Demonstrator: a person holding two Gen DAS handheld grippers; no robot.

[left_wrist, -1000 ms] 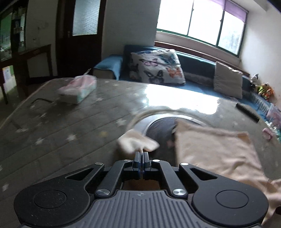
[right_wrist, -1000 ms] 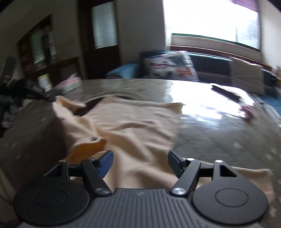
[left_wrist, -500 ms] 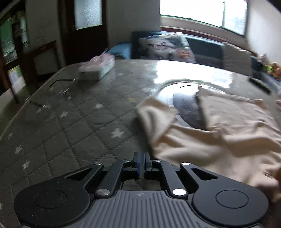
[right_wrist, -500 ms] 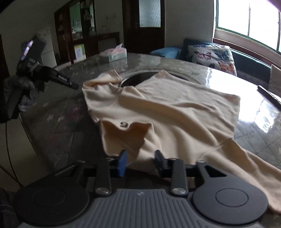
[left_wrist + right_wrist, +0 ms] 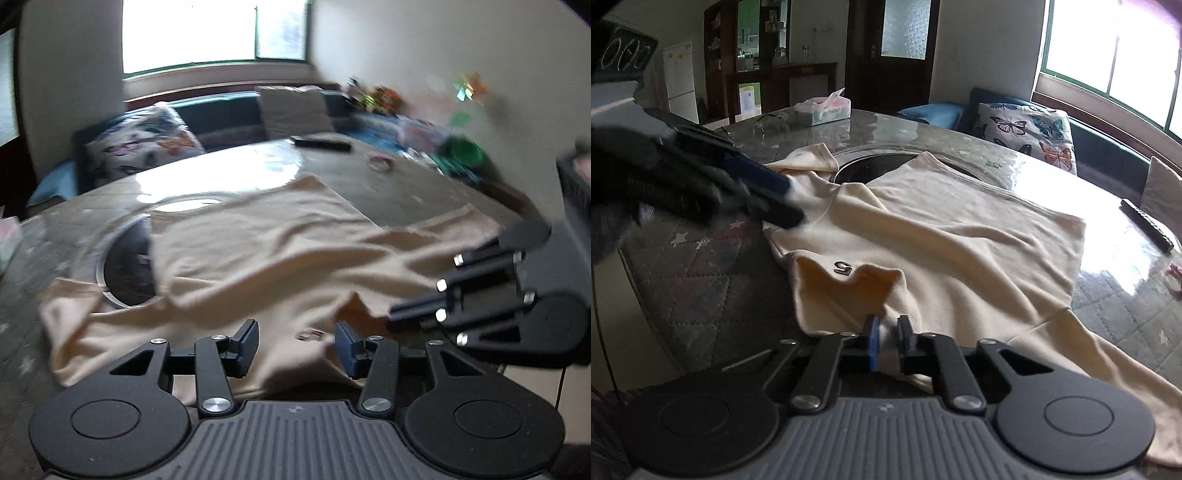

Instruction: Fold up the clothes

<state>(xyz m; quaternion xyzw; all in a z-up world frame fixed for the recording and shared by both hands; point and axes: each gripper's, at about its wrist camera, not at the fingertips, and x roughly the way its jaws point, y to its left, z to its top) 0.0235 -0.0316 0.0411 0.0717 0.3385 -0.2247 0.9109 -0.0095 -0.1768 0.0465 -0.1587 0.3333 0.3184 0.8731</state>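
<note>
Shirt (image 5: 960, 240), cream, lies rumpled on the desk (image 5: 713, 280); right tongs (image 5: 885, 330) clenched on its near edge; left tongs (image 5: 295, 341) released, jaws just opening above the cloth.

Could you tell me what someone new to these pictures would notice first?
A cream T-shirt lies spread and rumpled across the round table, partly covering its dark central ring. The right gripper is shut on the shirt's near edge, and the left gripper, whose jaws have just been opening, is open over the cloth. A butterfly cushion sits under the window.
</note>
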